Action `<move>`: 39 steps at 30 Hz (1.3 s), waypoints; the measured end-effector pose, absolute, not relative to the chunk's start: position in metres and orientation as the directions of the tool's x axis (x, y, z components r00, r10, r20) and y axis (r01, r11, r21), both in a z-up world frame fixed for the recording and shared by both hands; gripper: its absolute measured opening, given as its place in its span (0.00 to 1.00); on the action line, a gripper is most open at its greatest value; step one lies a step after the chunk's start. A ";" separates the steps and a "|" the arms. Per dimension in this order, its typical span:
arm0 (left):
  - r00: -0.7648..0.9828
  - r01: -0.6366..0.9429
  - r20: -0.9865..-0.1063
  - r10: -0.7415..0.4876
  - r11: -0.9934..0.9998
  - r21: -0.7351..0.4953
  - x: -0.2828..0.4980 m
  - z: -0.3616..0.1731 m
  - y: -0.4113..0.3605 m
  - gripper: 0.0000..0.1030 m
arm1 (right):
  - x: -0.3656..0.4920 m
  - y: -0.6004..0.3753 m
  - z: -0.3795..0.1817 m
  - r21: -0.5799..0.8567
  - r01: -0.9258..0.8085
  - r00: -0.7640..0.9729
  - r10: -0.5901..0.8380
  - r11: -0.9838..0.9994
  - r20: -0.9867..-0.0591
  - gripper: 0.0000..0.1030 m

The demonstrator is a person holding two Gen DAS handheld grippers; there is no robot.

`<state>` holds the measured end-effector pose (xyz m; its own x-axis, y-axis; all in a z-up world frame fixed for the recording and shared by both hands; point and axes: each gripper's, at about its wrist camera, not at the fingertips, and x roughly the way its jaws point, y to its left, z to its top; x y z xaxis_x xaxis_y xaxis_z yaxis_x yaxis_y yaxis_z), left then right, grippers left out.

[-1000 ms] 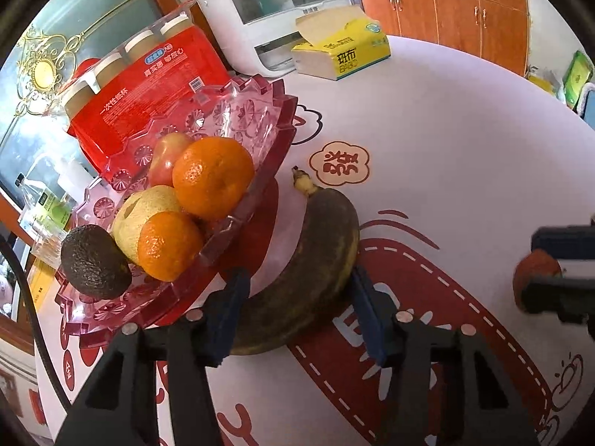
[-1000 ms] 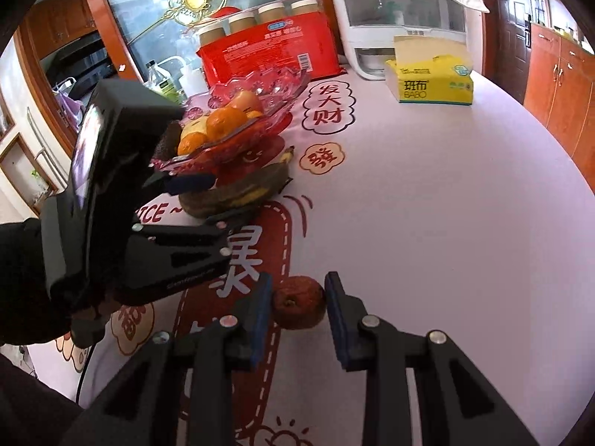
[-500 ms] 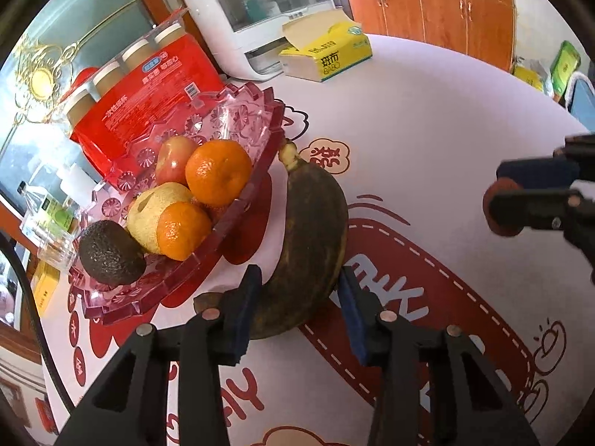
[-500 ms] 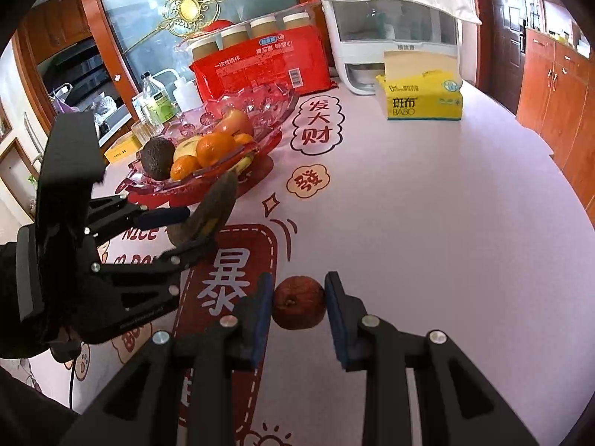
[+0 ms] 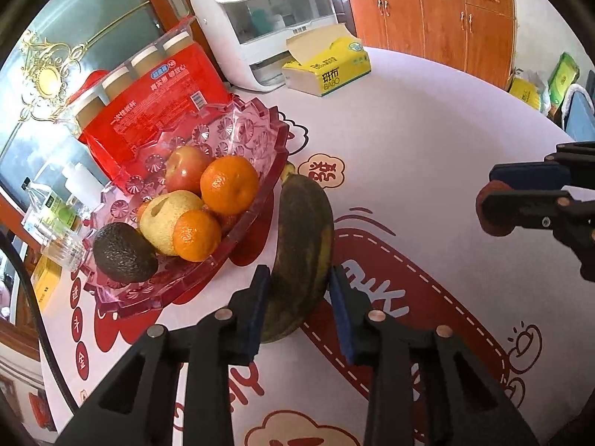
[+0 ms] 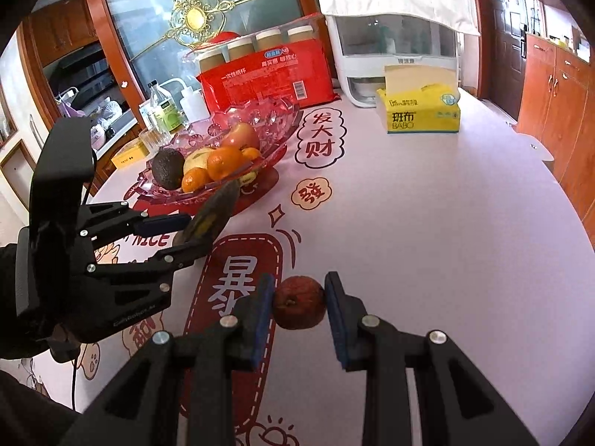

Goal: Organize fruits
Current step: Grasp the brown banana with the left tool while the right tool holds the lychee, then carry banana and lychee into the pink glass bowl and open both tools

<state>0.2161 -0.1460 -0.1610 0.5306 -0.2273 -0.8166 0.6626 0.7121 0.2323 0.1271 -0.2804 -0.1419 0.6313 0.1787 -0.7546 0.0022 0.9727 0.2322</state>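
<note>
My left gripper is shut on a dark, overripe banana and holds it lifted just right of the pink glass fruit bowl. The bowl holds two oranges, an apple, a pear and an avocado. My right gripper is shut on a small brown-red wrinkled fruit and holds it above the table. In the right wrist view the banana sits in the left gripper in front of the bowl.
A red pack of paper cups, a white appliance and a yellow tissue box stand behind the bowl. Bottles and glasses stand at the table's far left edge. The tablecloth is pink with red print.
The left gripper has closed on the banana and lifted it off the table beside the bowl. The right gripper has risen with the brown-red fruit in it.
</note>
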 end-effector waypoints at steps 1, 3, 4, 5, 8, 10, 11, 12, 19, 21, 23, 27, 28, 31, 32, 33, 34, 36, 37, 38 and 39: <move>0.530 0.662 -0.817 -0.228 0.713 0.231 0.215 -0.160 -0.146 0.29 | 0.126 -0.281 -0.140 0.235 -0.001 0.633 0.182 0.972 -0.752 0.28; 0.528 0.655 -0.818 -0.229 0.723 0.220 0.212 -0.154 -0.145 0.28 | 0.124 -0.283 -0.138 0.235 -0.005 0.635 0.185 0.972 -0.750 0.28; 0.528 0.651 -0.818 -0.229 0.728 0.216 0.210 -0.151 -0.144 0.27 | 0.123 -0.283 -0.136 0.236 -0.009 0.637 0.188 0.972 -0.748 0.28; 0.528 0.647 -0.818 -0.229 0.732 0.212 0.208 -0.149 -0.143 0.27 | 0.121 -0.284 -0.135 0.236 -0.013 0.637 0.190 0.972 -0.747 0.28; 0.517 0.632 -0.826 -0.225 0.752 0.190 0.201 -0.142 -0.139 0.26 | 0.119 -0.286 -0.130 0.238 -0.030 0.639 0.202 0.971 -0.742 0.28; 0.496 0.621 -0.838 -0.226 0.767 0.161 0.195 -0.138 -0.135 0.26 | 0.117 -0.288 -0.126 0.236 -0.042 0.645 0.207 0.971 -0.736 0.28; 0.484 0.611 -0.845 -0.227 0.779 0.141 0.192 -0.136 -0.132 0.26 | 0.116 -0.288 -0.124 0.237 -0.048 0.646 0.211 0.970 -0.734 0.28; 0.480 0.604 -0.847 -0.228 0.786 0.131 0.190 -0.135 -0.130 0.26 | 0.115 -0.289 -0.121 0.236 -0.056 0.649 0.215 0.970 -0.730 0.28; 0.469 0.457 -0.848 -0.245 0.890 -0.004 0.171 -0.118 -0.100 0.23 | 0.115 -0.289 -0.108 0.231 -0.115 0.650 0.249 0.966 -0.718 0.28; 0.473 0.400 -0.845 -0.251 0.915 -0.048 0.168 -0.113 -0.088 0.22 | 0.116 -0.286 -0.105 0.228 -0.131 0.648 0.257 0.965 -0.717 0.28; 0.480 0.336 -0.840 -0.253 0.938 -0.090 0.165 -0.109 -0.073 0.21 | 0.117 -0.282 -0.101 0.224 -0.147 0.648 0.265 0.963 -0.714 0.28; 0.497 0.198 -0.825 -0.269 0.961 -0.195 0.160 -0.105 -0.037 0.20 | 0.122 -0.270 -0.096 0.216 -0.181 0.638 0.282 0.959 -0.717 0.28; 0.506 0.170 -0.819 -0.271 0.962 -0.213 0.160 -0.103 -0.028 0.20 | 0.123 -0.266 -0.095 0.215 -0.189 0.634 0.286 0.958 -0.718 0.28; 0.524 0.129 -0.815 -0.247 0.969 -0.211 0.161 -0.099 -0.008 0.19 | 0.128 -0.255 -0.092 0.214 -0.208 0.630 0.298 0.955 -0.717 0.28; 0.532 0.120 -0.810 -0.246 0.969 -0.215 0.162 -0.096 0.000 0.18 | 0.129 -0.251 -0.091 0.212 -0.213 0.629 0.300 0.954 -0.717 0.28; 0.537 0.115 -0.807 -0.246 0.969 -0.219 0.164 -0.094 0.005 0.15 | 0.131 -0.247 -0.089 0.209 -0.219 0.629 0.302 0.953 -0.717 0.28; 0.555 0.105 -0.795 -0.245 0.969 -0.225 0.166 -0.088 0.014 0.01 | 0.133 -0.242 -0.087 0.206 -0.225 0.630 0.303 0.952 -0.715 0.28; 0.590 0.102 -0.767 -0.253 0.965 -0.240 0.170 -0.074 0.026 0.01 | 0.139 -0.235 -0.084 0.203 -0.235 0.632 0.308 0.951 -0.711 0.28; 0.601 0.107 -0.755 -0.263 0.962 -0.250 0.174 -0.068 0.031 0.01 | 0.143 -0.231 -0.082 0.202 -0.238 0.634 0.310 0.950 -0.709 0.28; 0.612 0.107 -0.748 -0.256 0.964 -0.243 0.178 -0.062 0.036 0.01 | 0.146 -0.228 -0.081 0.202 -0.242 0.635 0.312 0.949 -0.706 0.28; 0.619 0.107 -0.744 -0.251 0.966 -0.237 0.181 -0.058 0.038 0.01 | 0.151 -0.223 -0.080 0.199 -0.244 0.637 0.312 0.949 -0.705 0.28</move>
